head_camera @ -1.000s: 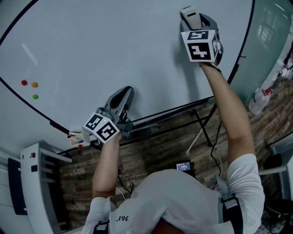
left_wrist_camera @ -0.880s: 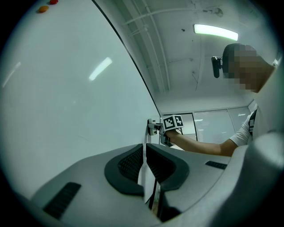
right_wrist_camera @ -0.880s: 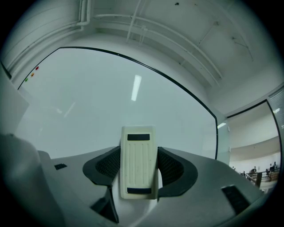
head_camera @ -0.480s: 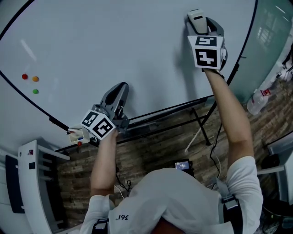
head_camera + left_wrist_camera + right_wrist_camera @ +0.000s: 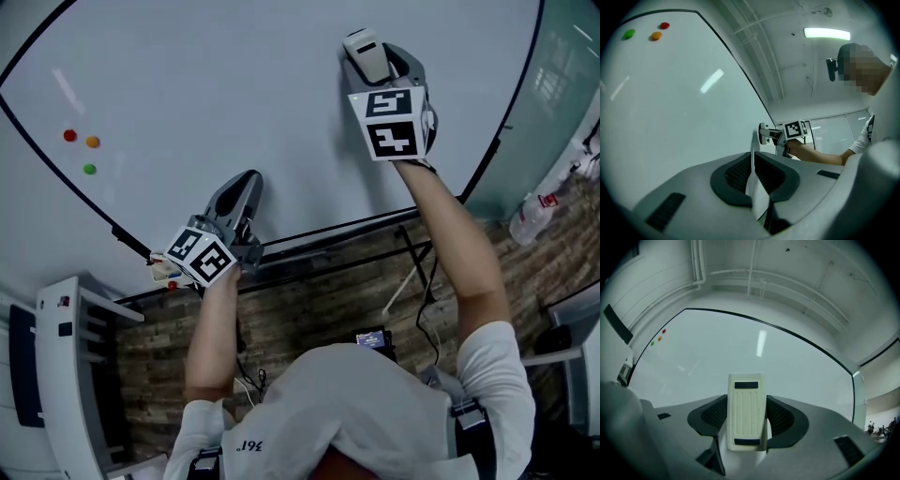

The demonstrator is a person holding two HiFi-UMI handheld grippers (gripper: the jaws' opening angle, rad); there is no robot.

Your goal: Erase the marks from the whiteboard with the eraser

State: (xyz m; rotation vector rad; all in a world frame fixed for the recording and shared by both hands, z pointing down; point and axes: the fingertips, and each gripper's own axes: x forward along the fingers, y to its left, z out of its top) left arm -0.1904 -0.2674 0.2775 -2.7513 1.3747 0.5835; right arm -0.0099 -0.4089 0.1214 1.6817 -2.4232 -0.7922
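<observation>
The whiteboard (image 5: 206, 84) fills the upper head view, and I see no pen marks on it. My right gripper (image 5: 367, 58) is up against the board, shut on the cream eraser (image 5: 364, 47). In the right gripper view the eraser (image 5: 746, 411) sits upright between the jaws, facing the board (image 5: 754, 357). My left gripper (image 5: 244, 187) is lower, near the board's bottom edge, with its jaws closed on nothing. The left gripper view looks along the board (image 5: 670, 103) and shows the right gripper (image 5: 765, 134) farther on.
Red (image 5: 69, 135), orange (image 5: 92, 142) and green (image 5: 89, 169) magnets dot the board's left part. Small items lie on the ledge (image 5: 164, 272) under the board. A white rack (image 5: 66, 375) stands at the left and a bottle (image 5: 530, 211) at the right, over a wooden floor.
My right gripper has slid left across the board with the eraser still held. The left gripper shifted a little to the left and stays shut.
</observation>
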